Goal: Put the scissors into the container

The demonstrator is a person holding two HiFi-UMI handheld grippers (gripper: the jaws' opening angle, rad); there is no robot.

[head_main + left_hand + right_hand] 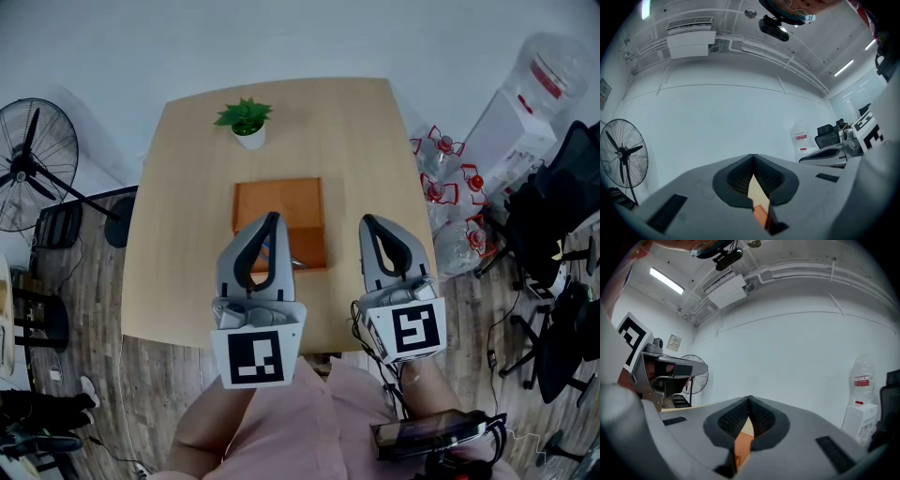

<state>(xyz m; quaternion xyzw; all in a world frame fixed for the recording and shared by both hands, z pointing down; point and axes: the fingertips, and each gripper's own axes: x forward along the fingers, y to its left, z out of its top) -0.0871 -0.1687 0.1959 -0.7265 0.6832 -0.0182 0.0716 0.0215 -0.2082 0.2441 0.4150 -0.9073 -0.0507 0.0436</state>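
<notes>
Both tongs clenched, empty: left gripper (273, 217) and right gripper (367, 221) hang over the table (178, 187). Scissors (296, 264) seem to lie inside the container (281, 202) at its near edge — partly under the left gripper, well left of the right. Before you lift away, check no blade overhangs the rim.

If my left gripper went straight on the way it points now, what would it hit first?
Probably nothing near: the left gripper points across the orange container, and its own view shows only wall past the fingers. The potted plant lies in line, height unclear.
</notes>
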